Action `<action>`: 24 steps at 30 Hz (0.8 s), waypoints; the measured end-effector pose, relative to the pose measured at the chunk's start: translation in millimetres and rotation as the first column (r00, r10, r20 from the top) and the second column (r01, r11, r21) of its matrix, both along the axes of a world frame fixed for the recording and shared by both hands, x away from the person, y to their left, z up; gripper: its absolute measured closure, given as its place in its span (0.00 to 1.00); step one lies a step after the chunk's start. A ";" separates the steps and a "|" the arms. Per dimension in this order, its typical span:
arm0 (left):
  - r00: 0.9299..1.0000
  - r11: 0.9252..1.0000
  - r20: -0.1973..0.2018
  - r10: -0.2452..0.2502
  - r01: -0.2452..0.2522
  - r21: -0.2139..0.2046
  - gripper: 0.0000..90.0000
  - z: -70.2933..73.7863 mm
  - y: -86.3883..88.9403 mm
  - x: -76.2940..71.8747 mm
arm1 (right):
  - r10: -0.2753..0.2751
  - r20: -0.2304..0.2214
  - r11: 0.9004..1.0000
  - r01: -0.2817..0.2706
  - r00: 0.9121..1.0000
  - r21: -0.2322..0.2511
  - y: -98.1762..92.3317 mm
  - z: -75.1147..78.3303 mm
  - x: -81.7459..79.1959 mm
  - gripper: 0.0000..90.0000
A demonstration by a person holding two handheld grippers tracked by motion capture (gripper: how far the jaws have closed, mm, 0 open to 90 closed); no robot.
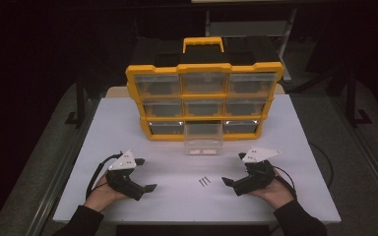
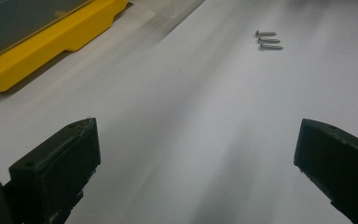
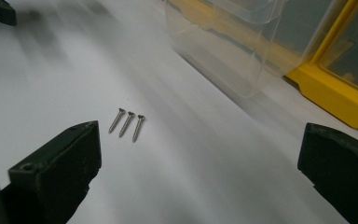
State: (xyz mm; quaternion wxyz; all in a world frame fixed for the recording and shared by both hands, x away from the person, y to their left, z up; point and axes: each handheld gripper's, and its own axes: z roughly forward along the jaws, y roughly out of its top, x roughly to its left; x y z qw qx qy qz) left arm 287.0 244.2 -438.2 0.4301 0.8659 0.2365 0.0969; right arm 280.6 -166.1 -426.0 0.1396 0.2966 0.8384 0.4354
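You are working at a white surface (image 1: 128, 123) that is carrying everything in play. At its far side a yellow-framed organizer cabinet (image 1: 204, 101) is standing upright, with three rows of three clear-fronted drawers and a yellow handle on top. Its bottom middle drawer (image 1: 204, 138), a clear plastic bin, is sticking well out toward you, while the other eight are sitting flush in the frame. In the right gripper view the open bin looks to be holding nothing, though its glossy walls are making that hard to confirm.

You are resting your left gripper (image 1: 145, 188) on the near left of the surface and your right gripper (image 1: 230, 184) on the near right, both pointing inward at each other. The jaws of each are standing spread wide and gripping nothing.

Between the two grippers, just in front of the open drawer but apart from it, three small silver screws (image 1: 204, 181) are lying side by side, nearly parallel. They are sitting closer to your right gripper, ahead of its jaws and a little toward the left one.

Judging by this layout, you are only beginning: the drawer is already open, but all three screws are waiting on the surface, so picking them up, dropping them into the bin and likely closing it are all left.

No brand, label or writing is legible on the cabinet, drawers or grippers.
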 end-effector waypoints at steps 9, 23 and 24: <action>1.000 1.000 -0.008 -0.002 0.002 -0.006 0.00 0.8 -0.8 -0.5 | 0.012 -0.001 1.000 -0.012 1.000 -0.002 6.2 3.7 3.7 0.00; 1.000 1.000 0.007 0.002 -0.002 -0.007 0.00 1.3 -0.9 -0.3 | 0.032 -0.001 0.999 -0.032 0.999 -0.007 18.4 6.5 11.0 0.00; 1.000 1.000 0.007 0.002 -0.002 -0.007 0.00 1.3 -0.9 -0.3 | 0.034 0.001 0.999 -0.034 0.999 -0.007 19.3 6.9 11.9 0.00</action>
